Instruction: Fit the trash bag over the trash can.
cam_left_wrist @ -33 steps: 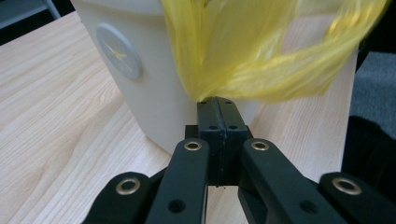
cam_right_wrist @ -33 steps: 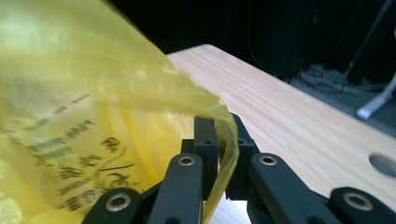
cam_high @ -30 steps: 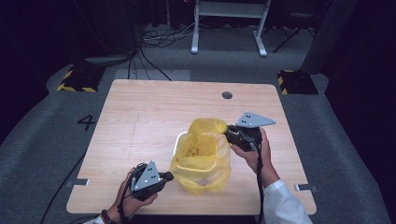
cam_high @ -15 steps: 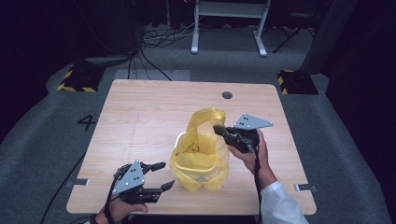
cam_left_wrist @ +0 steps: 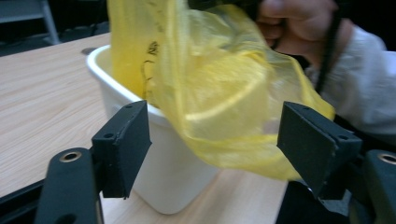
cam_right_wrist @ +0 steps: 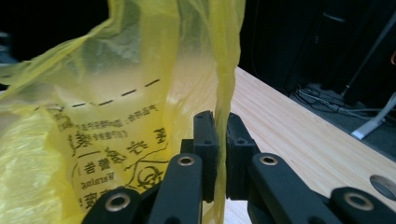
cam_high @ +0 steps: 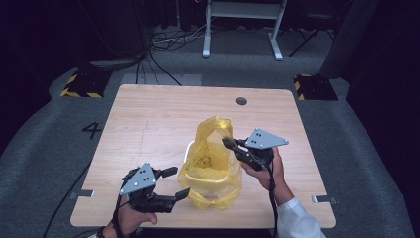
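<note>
Where the yellow plastic bag (cam_high: 210, 158) is draped over and into the white plastic bin (cam_left_wrist: 154, 154), it sits near the middle of the wooden table (cam_high: 148, 124), toward the person's edge, with one part of its rim pulled up into a peak above the bin. That raised fold runs between the jaws of the right gripper (cam_high: 229, 143), which are pressed together on the thin film; in the right gripper view the sheet passes straight down through the narrow slit between the two black pads (cam_right_wrist: 205, 140), and black printed text and a dashed line show on the bag's side. The bag hangs loose over the bin's near wall, bulging outward past the white rim. The left gripper (cam_high: 176, 183) sits just beside the bin at its near left, its jaws having just been opening and now spread wide, nothing pinched: in the left gripper view the bin's corner and the sagging film lie ahead between the two pads without touching them. Beyond the table lie grey carpet, cables and a white metal stand (cam_high: 242, 25).
</note>
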### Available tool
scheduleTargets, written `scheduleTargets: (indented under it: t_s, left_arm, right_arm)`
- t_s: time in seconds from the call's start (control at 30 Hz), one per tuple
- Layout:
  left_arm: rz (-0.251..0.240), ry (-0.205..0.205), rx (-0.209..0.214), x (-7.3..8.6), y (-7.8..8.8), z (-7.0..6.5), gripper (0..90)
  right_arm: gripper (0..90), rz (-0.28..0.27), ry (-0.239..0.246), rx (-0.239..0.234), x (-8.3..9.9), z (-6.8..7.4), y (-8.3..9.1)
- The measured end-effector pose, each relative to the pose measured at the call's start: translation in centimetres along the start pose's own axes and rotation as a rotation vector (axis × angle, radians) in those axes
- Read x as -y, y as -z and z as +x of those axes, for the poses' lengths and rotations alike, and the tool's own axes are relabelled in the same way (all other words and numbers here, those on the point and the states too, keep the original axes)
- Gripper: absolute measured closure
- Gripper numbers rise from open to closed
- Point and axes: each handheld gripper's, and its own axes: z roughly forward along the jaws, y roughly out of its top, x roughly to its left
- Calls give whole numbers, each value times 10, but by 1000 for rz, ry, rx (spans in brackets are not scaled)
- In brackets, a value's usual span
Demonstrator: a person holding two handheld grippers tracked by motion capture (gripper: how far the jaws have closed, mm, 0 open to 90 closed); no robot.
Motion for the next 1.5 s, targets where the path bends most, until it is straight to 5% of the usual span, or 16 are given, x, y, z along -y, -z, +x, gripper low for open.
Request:
scheduleTargets:
  t_s: [0.07,0.17,0.23,0.4,0.53,0.77,0.93,1.27,1.4,1.5]
  left_arm:
    - [24,-18,-47,1,-5,1,469]
    - [54,-25,-39,4,-7,4,749]
    - [67,-34,-52,4,-4,6,856]
    - [106,-72,-57,6,-4,10,891]
    - [115,-42,-55,14,-9,17,894]
    - [128,-57,-78,20,-19,23,892]
    - [138,-47,-71,26,-26,28,889]
    - [154,-98,-104,22,-24,23,891]
    - [167,-111,-107,21,-25,23,891]
    - [172,-113,-105,21,-25,24,892]
  right_arm:
    - [850,8,19,-1,0,3,0]
    - [822,10,22,-15,0,4,1]
    - [828,11,14,-15,1,2,1]
    - [865,24,-45,30,5,-8,1]
    - [888,52,-103,77,15,-19,-1]
    - [867,104,-246,39,35,-39,-15]
    - [774,105,-278,26,40,-45,-23]
    - [327,-11,-166,85,19,-27,-2]
    - [275,-52,-58,56,5,-15,4]
    - [301,-96,-27,6,-4,-13,5]
